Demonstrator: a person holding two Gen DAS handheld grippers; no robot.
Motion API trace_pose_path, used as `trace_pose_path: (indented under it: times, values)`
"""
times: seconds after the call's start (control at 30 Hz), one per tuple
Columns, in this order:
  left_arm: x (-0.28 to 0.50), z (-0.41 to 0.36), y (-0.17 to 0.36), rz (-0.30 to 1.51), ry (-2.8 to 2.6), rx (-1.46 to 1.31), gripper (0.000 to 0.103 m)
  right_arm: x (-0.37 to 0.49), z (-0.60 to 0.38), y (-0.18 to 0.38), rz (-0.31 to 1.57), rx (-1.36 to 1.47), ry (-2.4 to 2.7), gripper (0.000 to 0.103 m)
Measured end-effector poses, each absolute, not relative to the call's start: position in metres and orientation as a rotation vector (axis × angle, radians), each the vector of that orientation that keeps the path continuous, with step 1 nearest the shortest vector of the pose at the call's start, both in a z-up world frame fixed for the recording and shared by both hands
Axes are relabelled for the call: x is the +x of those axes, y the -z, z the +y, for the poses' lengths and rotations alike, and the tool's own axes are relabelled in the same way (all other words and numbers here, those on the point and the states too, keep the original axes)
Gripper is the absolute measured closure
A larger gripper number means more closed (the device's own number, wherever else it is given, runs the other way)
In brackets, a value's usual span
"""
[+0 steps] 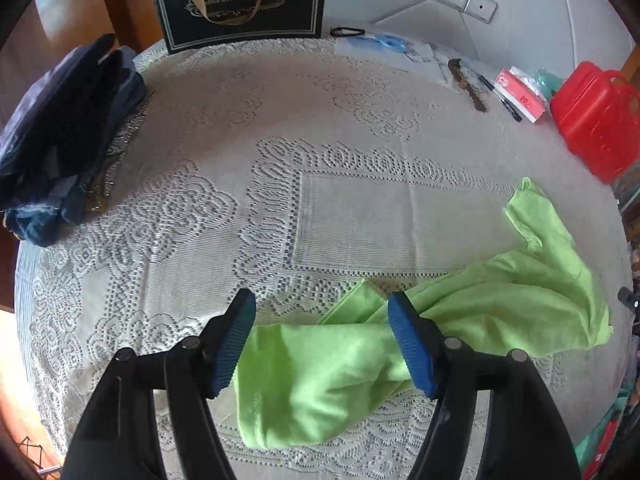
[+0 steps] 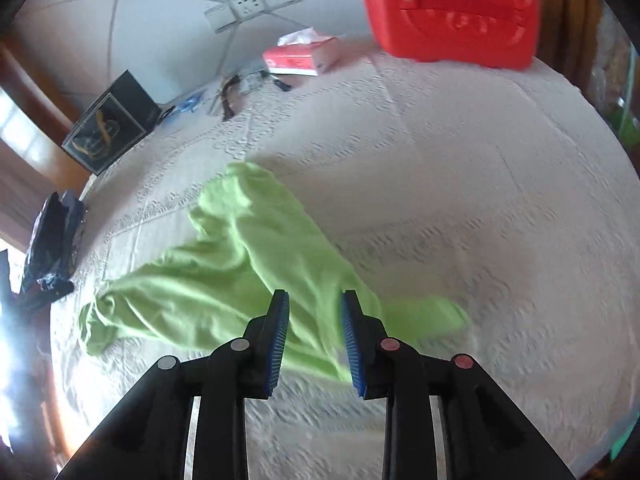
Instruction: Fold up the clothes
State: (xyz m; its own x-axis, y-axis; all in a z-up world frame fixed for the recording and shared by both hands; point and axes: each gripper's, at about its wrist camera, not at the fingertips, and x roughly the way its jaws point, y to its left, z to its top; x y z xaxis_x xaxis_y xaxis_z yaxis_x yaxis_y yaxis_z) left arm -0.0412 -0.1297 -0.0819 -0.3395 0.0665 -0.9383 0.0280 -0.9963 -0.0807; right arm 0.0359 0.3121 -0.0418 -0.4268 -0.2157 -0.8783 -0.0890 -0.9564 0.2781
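Note:
A light green garment (image 1: pixel 340 368) lies crumpled on the white lace tablecloth (image 1: pixel 240 208). In the left wrist view my left gripper (image 1: pixel 322 300) is open, its blue pads on either side of one end of the garment, just above it. In the right wrist view the same garment (image 2: pixel 224 272) stretches from the left toward the front. My right gripper (image 2: pixel 315 296) is open over its near edge, with cloth showing between the pads. The view is blurred by motion.
A pile of dark blue clothes (image 1: pixel 60 140) lies at the table's left edge. A black gift bag (image 1: pixel 240 0) stands at the back. A red plastic container (image 1: pixel 596 120), a tissue box (image 1: pixel 520 92) and pens (image 1: pixel 500 96) sit at the back right.

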Motion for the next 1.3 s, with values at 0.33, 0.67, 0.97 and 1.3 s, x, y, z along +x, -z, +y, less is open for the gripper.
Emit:
trace_pose_path:
  times: [0.33, 0.67, 0.97, 1.3]
  values:
    - [-0.056, -0.094, 0.132, -0.074, -2.405, -1.875, 0.038, -0.071, 0.240, 0.082, -0.257, 1.709, 2.412, 0.041]
    - [-0.051, -0.086, 0.128, -0.135, -2.392, -1.863, 0.086, -0.127, 0.193, 0.133, 0.097, 1.806, 2.358, 0.024]
    - [-0.100, -0.104, 0.054, -0.092, -2.587, -1.638, 0.100, -0.118, 0.199, 0.056, 0.175, 1.542, 2.491, 0.096]
    - [-0.162, -0.103, 0.061, -0.147, -2.474, -1.693, 0.092, -0.187, 0.260, -0.024, -0.049, 1.346, 2.745, 0.096]
